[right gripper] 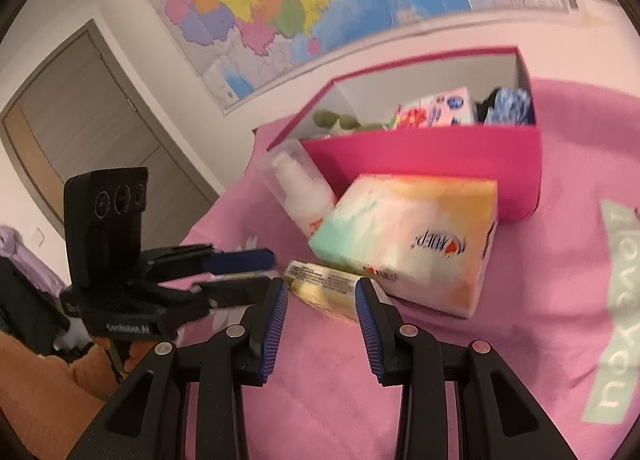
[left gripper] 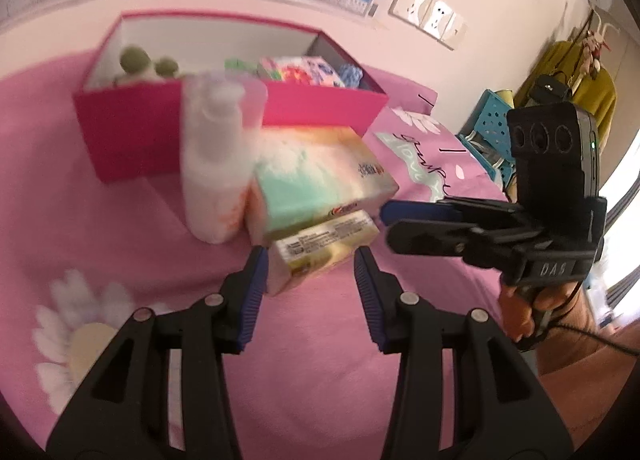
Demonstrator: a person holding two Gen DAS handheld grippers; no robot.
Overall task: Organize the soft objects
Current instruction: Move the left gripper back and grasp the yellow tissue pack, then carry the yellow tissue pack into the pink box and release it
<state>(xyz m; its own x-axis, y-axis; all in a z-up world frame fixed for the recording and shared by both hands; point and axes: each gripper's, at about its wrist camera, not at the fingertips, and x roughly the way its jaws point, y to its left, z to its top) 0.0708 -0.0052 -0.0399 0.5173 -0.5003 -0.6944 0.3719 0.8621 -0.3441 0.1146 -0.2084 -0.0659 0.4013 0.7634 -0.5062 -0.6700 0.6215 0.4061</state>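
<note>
- The small yellow tissue pack [left gripper: 316,256] lies on the pink blanket [left gripper: 320,340], tucked under the large tissue pack [left gripper: 320,180], before the pink box [left gripper: 224,132].
- My left gripper [left gripper: 308,264] and right gripper [right gripper: 322,292] both stand released, empty, approaching it.
- Next: 1 gripper straddles and clamps it.
- Only the right view shows the door [right gripper: 80,120].

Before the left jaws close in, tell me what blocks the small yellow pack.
Nothing visible blocks it: the small yellow pack lies right ahead of the open left gripper on the pink blanket. The larger tissue pack rests partly on its far end.
</note>
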